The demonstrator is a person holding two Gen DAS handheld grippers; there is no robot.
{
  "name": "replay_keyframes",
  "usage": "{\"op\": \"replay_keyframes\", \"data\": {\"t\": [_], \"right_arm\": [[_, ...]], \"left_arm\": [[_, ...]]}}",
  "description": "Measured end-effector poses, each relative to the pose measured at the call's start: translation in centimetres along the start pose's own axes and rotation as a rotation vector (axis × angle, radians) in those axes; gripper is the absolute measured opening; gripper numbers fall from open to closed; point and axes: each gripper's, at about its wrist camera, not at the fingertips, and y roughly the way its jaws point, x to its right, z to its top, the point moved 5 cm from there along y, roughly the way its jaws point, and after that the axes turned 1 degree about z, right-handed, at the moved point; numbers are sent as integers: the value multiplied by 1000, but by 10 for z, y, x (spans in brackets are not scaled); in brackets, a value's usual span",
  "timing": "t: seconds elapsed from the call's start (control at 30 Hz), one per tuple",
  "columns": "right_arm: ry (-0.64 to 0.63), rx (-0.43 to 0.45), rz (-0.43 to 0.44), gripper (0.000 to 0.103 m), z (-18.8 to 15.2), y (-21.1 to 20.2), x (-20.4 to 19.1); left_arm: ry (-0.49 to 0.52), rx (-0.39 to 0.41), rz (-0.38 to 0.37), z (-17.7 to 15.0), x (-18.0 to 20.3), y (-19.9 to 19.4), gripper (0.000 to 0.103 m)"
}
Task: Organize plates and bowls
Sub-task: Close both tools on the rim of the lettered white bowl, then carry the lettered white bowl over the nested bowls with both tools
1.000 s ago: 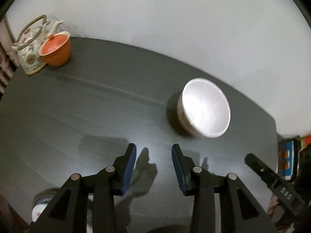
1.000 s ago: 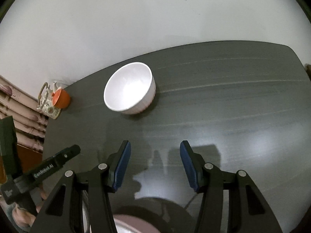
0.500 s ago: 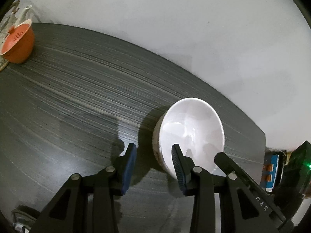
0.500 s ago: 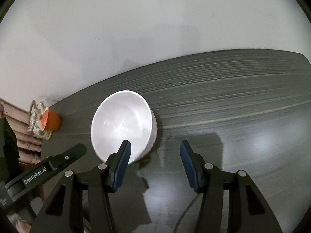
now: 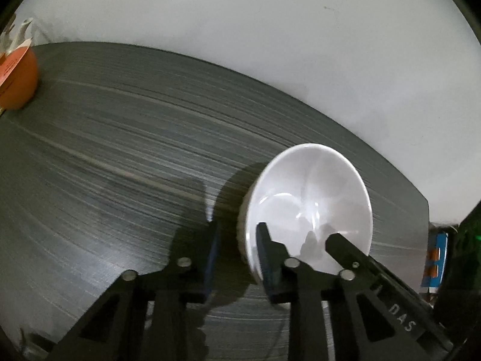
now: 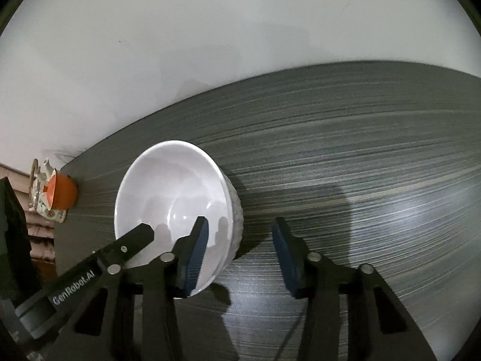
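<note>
A white bowl (image 5: pixel 309 207) stands upright on the dark grey table (image 5: pixel 120 165). My left gripper (image 5: pixel 237 255) straddles the bowl's left wall, one blue pad inside and one outside. Its jaws are closing, and a gap still shows on both sides of the wall. In the right wrist view the same bowl (image 6: pixel 171 198) has its right wall between the pads of my right gripper (image 6: pixel 240 252). Those jaws are closing too, the outer pad well clear of the wall. Each view shows a finger of the other gripper reaching over the bowl's rim.
An orange cup (image 6: pixel 61 195) and a patterned teapot (image 6: pixel 39 192) sit at the table's far left corner; the cup (image 5: pixel 16 81) also shows at the left wrist view's edge. A white wall (image 6: pixel 210 45) backs the table. Bare tabletop (image 6: pixel 375 165) stretches right of the bowl.
Both grippers have come down and forward onto the bowl, each now with one finger inside its rim. Their jaws stand narrower than half a second ago.
</note>
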Motion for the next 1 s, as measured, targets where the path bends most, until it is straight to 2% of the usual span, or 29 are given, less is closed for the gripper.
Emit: {"op": "replay_keyframes", "data": {"t": [0.1, 0.27, 0.57, 1.0], "right_arm": [[-8, -3, 2, 31, -1, 2, 0], [-16, -1, 28, 17, -2, 3, -4], [-27, -5, 14, 17, -16, -8, -10], [-66, 53, 31, 17, -52, -72, -33]], "left_arm": [[18, 4, -6, 1, 3, 0, 15], [28, 0, 13, -9, 8, 0, 14], [46, 18, 20, -22, 9, -27, 14], [85, 96, 38, -66, 19, -94, 14]]}}
